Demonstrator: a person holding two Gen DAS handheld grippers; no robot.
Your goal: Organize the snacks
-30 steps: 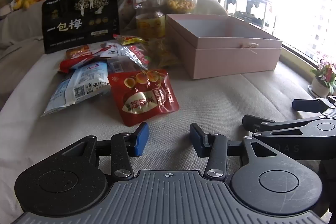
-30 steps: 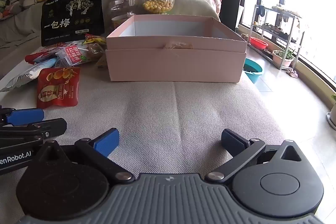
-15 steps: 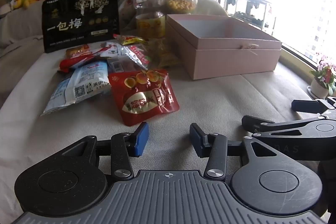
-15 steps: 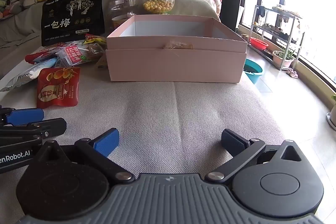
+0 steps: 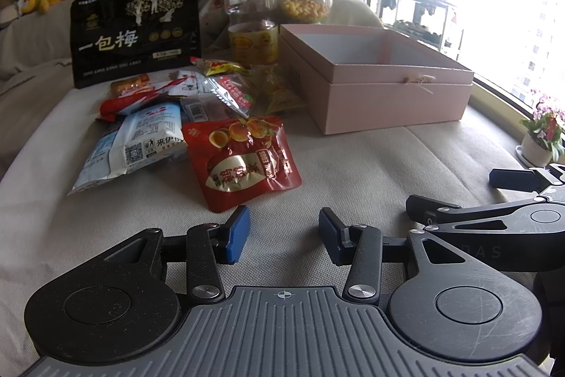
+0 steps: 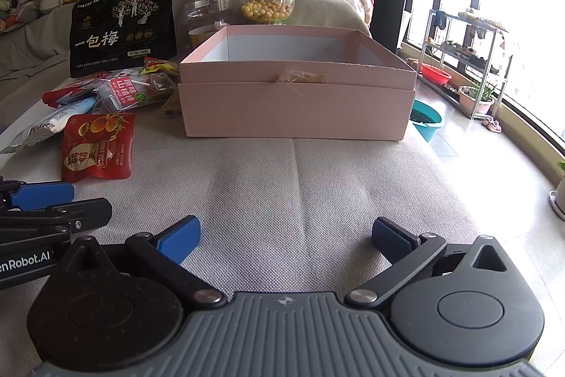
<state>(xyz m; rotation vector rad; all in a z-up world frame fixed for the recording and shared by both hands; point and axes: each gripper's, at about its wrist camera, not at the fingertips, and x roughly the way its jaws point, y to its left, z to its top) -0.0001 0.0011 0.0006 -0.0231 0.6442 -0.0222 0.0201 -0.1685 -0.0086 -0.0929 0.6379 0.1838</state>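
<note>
A: Where are the snacks lying?
B: The red foil quail-egg pouch (image 5: 243,161) is resting on the beige fabric cushion (image 6: 300,186), beside the open pink cardboard box (image 6: 296,105).
A: And the tools?
B: The left gripper (image 5: 284,235) is hovering with its jaws parted, holding nothing; the right gripper (image 6: 284,237) is gaping wider, also holding nothing.

A beige woven cushion surface (image 6: 317,186) carries an open pink box (image 6: 296,105), a red quail-egg pouch (image 5: 243,161) in front of a heap of snack packets (image 5: 197,94), an upright black bag (image 5: 136,30) and two jars (image 5: 252,20) behind.
</note>
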